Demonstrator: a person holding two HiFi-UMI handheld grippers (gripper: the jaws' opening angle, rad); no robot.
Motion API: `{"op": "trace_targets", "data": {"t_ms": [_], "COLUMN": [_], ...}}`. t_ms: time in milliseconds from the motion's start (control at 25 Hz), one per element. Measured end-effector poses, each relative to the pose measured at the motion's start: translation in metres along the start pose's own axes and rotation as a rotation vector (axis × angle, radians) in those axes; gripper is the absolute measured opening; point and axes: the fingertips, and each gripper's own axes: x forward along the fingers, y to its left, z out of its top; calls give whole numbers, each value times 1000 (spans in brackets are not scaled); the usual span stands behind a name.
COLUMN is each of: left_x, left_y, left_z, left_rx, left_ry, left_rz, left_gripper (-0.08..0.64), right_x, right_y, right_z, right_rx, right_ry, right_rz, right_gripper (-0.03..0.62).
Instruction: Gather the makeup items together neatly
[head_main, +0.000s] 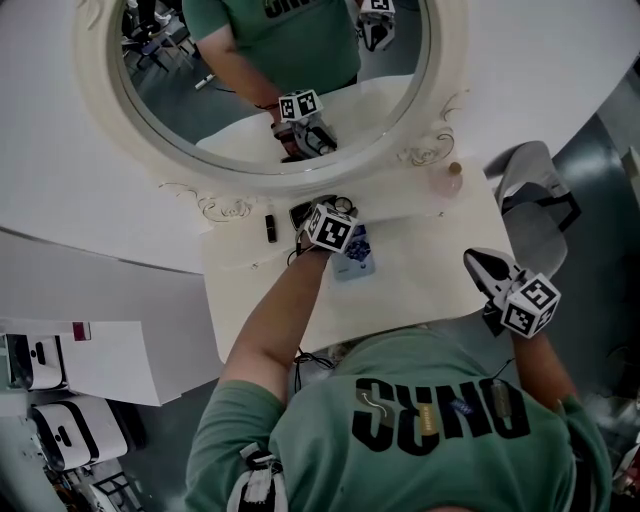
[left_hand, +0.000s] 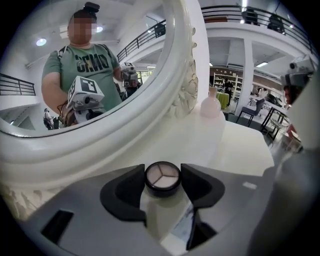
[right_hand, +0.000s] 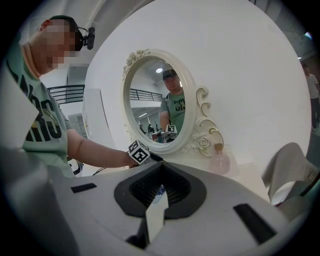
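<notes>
Black-rimmed round compact (left_hand: 162, 179) (pale pan in three segments) clamped between pads of left hand-held gripper (left_hand: 162, 171), over white table (head_main: 420, 280), close to mirror (head_main: 100, 90) base. Blue-patterned pack (head_main: 358, 258) on table just beside that gripper. Black tube (head_main: 270, 228) lies further left. Pink bottle (head_main: 452, 180) stands at mirror's right foot. Right hand-held gripper (right_hand: 163, 164) clenched, empty, at table's right edge, well apart from items.
</notes>
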Motion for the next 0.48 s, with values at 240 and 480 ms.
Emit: {"op": "trace_targets", "data": {"t_ms": [240,480], "left_x": [1,-43], "left_y": [-2,-18], "left_z": [6,25], "left_rx": [23,-18], "left_ry": [-27,-152], "left_rz": [-11,-21], "left_gripper": [233,249], "right_x": [-2,0], "right_y": [-4,3], "right_z": [-4,3], "right_rx": [1,-8], "right_ry": [10,4], "right_rz": [-1,14], "right_gripper": [-6,-6]}}
